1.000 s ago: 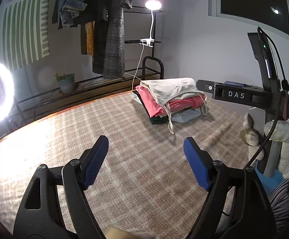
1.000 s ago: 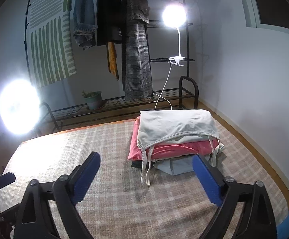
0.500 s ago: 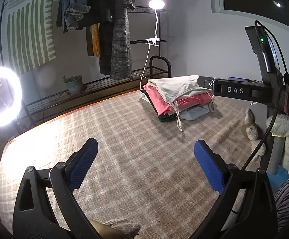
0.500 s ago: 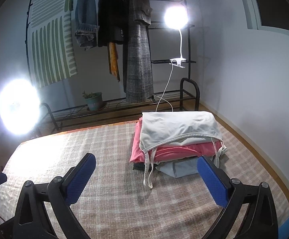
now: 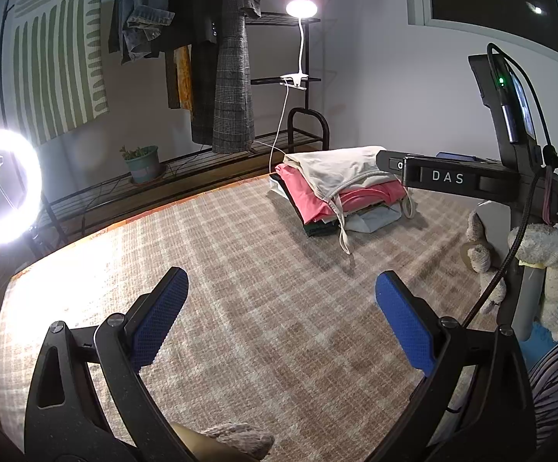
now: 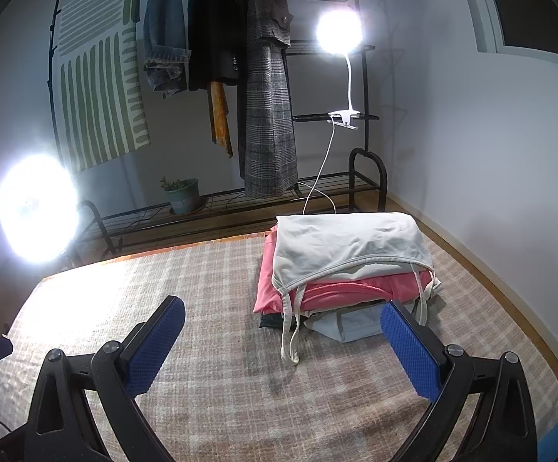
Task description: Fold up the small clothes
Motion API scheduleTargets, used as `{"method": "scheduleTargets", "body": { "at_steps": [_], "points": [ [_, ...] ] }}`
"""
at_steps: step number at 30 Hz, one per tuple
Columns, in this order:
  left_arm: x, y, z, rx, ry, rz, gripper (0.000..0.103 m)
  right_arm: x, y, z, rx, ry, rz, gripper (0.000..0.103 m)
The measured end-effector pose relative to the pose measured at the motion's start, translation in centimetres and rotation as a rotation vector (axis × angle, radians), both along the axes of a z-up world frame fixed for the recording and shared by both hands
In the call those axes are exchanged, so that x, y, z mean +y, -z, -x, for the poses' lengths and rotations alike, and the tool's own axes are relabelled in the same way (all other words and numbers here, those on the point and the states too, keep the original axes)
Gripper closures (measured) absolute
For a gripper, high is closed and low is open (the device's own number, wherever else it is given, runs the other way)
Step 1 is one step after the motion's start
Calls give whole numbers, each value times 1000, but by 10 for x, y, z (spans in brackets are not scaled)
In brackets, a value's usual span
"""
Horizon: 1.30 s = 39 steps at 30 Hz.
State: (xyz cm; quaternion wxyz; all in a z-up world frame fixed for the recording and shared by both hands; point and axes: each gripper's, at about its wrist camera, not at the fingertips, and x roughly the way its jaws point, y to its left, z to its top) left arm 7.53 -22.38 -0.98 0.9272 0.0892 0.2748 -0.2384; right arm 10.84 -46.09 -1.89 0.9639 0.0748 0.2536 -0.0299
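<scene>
I see blue pads (image 6: 155,342) on my black claws, a beige checked blanket (image 6: 209,292), and a cream top (image 6: 348,246) over pink clothes (image 6: 340,288).

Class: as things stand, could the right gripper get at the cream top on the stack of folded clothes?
Probably yes: the right gripper is open and empty, and only bare checked blanket separates it from the cream top.

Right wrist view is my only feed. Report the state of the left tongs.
Observer: The left tongs are open and empty, above the checked blanket.
Operator: Say what lies to the right of the clothes stack.
Observer: A small stuffed toy sits on the blanket, apart from the stack.
Operator: Describe the hand on the right tongs.
Observer: The right hand wears a white knit glove.
</scene>
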Motion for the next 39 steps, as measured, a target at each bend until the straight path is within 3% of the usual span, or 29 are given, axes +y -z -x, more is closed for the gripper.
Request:
{"method": "scheduleTargets", "body": {
  "at_steps": [39],
  "points": [
    [-3,-1,2,0,0,-2,3,6,6,3,17,-2,-8,0]
  ]
}}
